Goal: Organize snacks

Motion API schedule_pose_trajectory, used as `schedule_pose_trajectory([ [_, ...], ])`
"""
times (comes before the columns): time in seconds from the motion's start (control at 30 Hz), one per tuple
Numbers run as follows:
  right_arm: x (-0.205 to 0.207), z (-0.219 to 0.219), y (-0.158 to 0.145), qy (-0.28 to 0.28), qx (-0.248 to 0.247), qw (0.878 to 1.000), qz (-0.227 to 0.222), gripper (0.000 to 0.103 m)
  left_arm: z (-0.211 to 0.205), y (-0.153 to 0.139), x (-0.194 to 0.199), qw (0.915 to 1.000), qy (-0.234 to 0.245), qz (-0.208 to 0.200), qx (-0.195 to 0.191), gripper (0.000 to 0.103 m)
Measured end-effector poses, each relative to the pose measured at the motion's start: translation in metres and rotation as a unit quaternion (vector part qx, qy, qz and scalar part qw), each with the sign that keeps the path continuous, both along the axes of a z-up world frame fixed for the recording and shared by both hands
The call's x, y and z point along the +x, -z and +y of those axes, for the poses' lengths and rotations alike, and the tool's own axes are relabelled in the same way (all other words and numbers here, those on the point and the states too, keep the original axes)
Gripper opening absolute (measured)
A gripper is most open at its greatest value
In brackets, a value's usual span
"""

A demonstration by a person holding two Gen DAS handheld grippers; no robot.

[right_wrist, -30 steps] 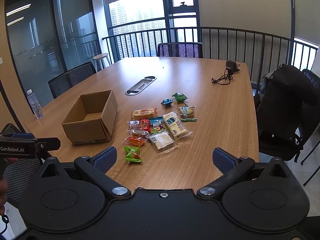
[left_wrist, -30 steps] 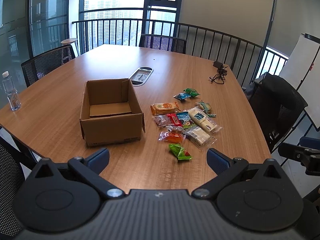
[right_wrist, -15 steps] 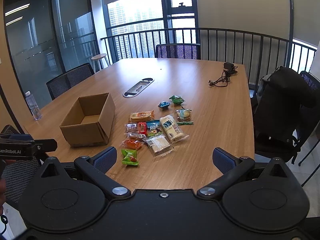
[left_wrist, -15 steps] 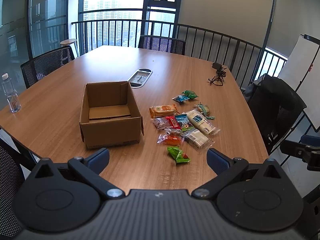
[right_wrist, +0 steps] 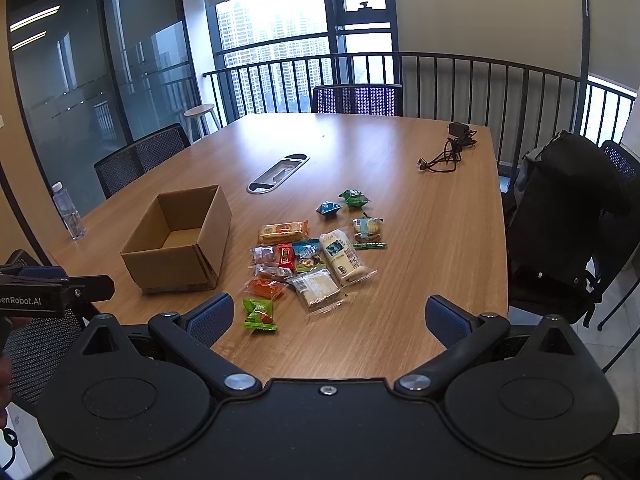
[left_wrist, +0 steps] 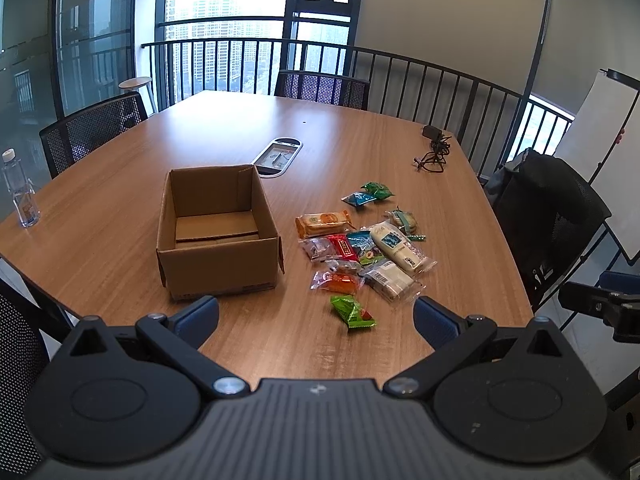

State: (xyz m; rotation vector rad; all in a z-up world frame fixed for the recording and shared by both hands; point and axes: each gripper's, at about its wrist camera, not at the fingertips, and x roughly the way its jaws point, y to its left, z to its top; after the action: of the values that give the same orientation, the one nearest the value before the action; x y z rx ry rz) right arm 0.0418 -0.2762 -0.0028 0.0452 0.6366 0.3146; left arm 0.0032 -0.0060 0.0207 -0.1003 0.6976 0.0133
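An open, empty cardboard box (left_wrist: 218,232) (right_wrist: 180,240) stands on the wooden table (left_wrist: 120,208) (right_wrist: 432,216). To its right lie several wrapped snacks: a green packet (left_wrist: 353,312) (right_wrist: 259,314) nearest me, an orange packet (left_wrist: 338,282), a white bar (left_wrist: 400,246) (right_wrist: 344,258), an orange biscuit pack (left_wrist: 324,222) (right_wrist: 283,231). My left gripper (left_wrist: 316,318) is open and empty, above the near table edge. My right gripper (right_wrist: 328,318) is open and empty, also short of the snacks.
A water bottle (left_wrist: 20,196) (right_wrist: 70,212) stands at the table's left edge. A cable port (left_wrist: 278,156) and a black charger with cord (left_wrist: 434,150) (right_wrist: 450,152) lie further back. Chairs surround the table; one holds a black backpack (right_wrist: 560,216).
Both grippers have drifted slightly back and up from the table, so box and snacks sit a little further off. Nothing on the table moved.
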Motion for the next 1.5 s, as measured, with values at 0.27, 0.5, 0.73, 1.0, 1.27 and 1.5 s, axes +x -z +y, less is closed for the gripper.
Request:
schedule_pose_trajectory([
  [0.27, 0.002, -0.004, 0.004, 0.001, 0.011, 1.0, -0.001, 0.102, 0.001, 0.002, 0.004, 0.9999, 0.005, 0.008, -0.008, 0.103],
  [0.5, 0.011, -0.007, 0.009, 0.002, 0.021, 1.0, 0.01, 0.091, 0.006, 0.012, 0.012, 0.9996, 0.0, 0.016, -0.022, 0.103],
  [0.73, 0.024, -0.012, 0.019, 0.021, 0.026, 0.999, 0.032, 0.088, 0.01, 0.021, 0.028, 0.9989, -0.01, 0.023, -0.039, 0.103],
  [1.0, 0.038, -0.013, 0.029, 0.017, 0.052, 0.998, 0.044, 0.088, 0.008, 0.035, 0.049, 0.9979, -0.008, 0.031, -0.056, 0.101],
  [1.27, 0.058, -0.013, 0.045, 0.025, 0.066, 0.995, 0.07, 0.088, 0.008, 0.055, 0.073, 0.9958, -0.002, 0.045, -0.08, 0.099],
  [1.5, 0.074, -0.013, 0.06, 0.025, 0.071, 0.994, 0.084, 0.084, 0.007, 0.078, 0.094, 0.9926, -0.007, 0.064, -0.102, 0.093],
])
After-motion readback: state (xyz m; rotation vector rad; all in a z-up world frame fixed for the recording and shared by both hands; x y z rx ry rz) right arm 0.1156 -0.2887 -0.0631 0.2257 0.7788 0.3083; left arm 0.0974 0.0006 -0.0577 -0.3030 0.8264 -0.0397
